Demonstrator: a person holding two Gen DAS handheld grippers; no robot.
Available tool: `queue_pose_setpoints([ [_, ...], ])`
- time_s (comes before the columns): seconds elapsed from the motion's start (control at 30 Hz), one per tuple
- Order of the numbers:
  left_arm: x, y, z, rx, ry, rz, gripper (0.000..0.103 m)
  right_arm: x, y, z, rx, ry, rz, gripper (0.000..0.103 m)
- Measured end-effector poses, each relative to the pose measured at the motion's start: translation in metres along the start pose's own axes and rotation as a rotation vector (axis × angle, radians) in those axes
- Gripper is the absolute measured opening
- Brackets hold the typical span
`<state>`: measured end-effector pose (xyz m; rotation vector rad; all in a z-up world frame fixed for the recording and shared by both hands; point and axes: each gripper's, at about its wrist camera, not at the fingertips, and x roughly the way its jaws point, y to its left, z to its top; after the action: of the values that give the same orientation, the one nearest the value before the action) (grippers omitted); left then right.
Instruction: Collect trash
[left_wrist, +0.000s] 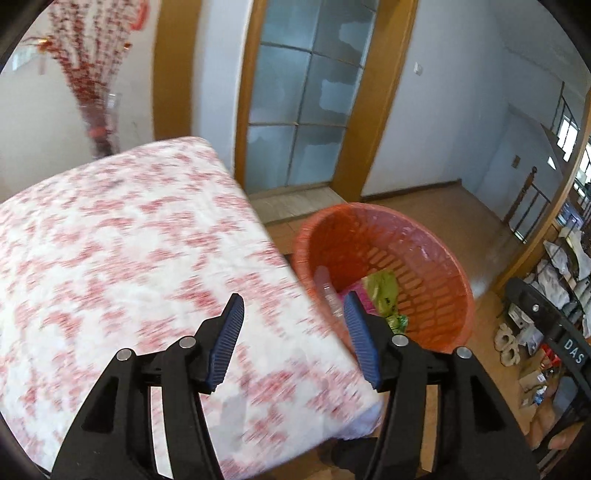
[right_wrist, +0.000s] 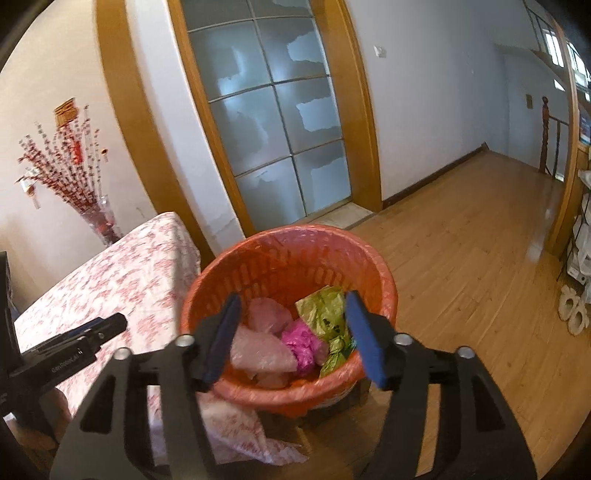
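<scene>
An orange plastic basket (right_wrist: 295, 251) stands on the floor beside the table; it also shows in the left wrist view (left_wrist: 436, 266). Inside lie a green wrapper (right_wrist: 325, 310), a magenta bag (right_wrist: 301, 343) and pale pink plastic bags (right_wrist: 262, 350). My right gripper (right_wrist: 291, 336) is open and empty, just above the basket's near rim. My left gripper (left_wrist: 295, 339) is open and empty above the table's right edge, next to the basket. The left gripper's body shows at the left of the right wrist view (right_wrist: 74, 347).
The table (left_wrist: 110, 258) carries a red-and-white floral cloth. A vase of red branches (right_wrist: 99, 218) stands by the wall behind it. A frosted glass door (right_wrist: 273, 122) is behind the basket. Wooden floor (right_wrist: 461, 258) stretches right. Shelves with goods (left_wrist: 561, 266) stand at far right.
</scene>
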<state>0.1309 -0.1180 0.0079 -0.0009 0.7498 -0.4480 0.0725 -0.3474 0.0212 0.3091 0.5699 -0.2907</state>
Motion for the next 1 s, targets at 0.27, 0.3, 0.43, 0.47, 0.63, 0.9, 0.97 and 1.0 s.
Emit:
queue_pose_setpoints([
  [0.27, -0.065, 0.022, -0.044, -0.020, -0.104, 0.106, 0.080, -0.048, 0.035, -0.031, -0.047, -0.041, 0.061, 0.095],
  [0.3, -0.072, 0.023, -0.049, -0.020, -0.114, 0.113, 0.083, -0.052, 0.037, -0.034, -0.047, -0.043, 0.058, 0.097],
  [0.43, -0.093, 0.026, -0.066, -0.022, -0.152, 0.143, 0.090, -0.067, 0.048, -0.049, -0.068, -0.044, 0.026, 0.098],
  [0.47, -0.097, 0.027, -0.070, -0.022, -0.161, 0.155, 0.090, -0.070, 0.051, -0.052, -0.075, -0.045, 0.024, 0.098],
  [0.63, -0.112, 0.029, -0.084, -0.024, -0.201, 0.196, 0.096, -0.081, 0.057, -0.065, -0.077, -0.049, 0.024, 0.099],
  [0.9, -0.127, 0.029, -0.101, -0.025, -0.244, 0.255, 0.100, -0.095, 0.071, -0.075, -0.130, -0.081, -0.039, 0.099],
  [0.97, -0.130, 0.030, -0.104, -0.031, -0.250, 0.267, 0.100, -0.098, 0.076, -0.078, -0.150, -0.083, -0.054, 0.099],
  [1.0, -0.131, 0.031, -0.105, -0.033, -0.252, 0.271, 0.100, -0.098, 0.078, -0.079, -0.158, -0.083, -0.057, 0.099],
])
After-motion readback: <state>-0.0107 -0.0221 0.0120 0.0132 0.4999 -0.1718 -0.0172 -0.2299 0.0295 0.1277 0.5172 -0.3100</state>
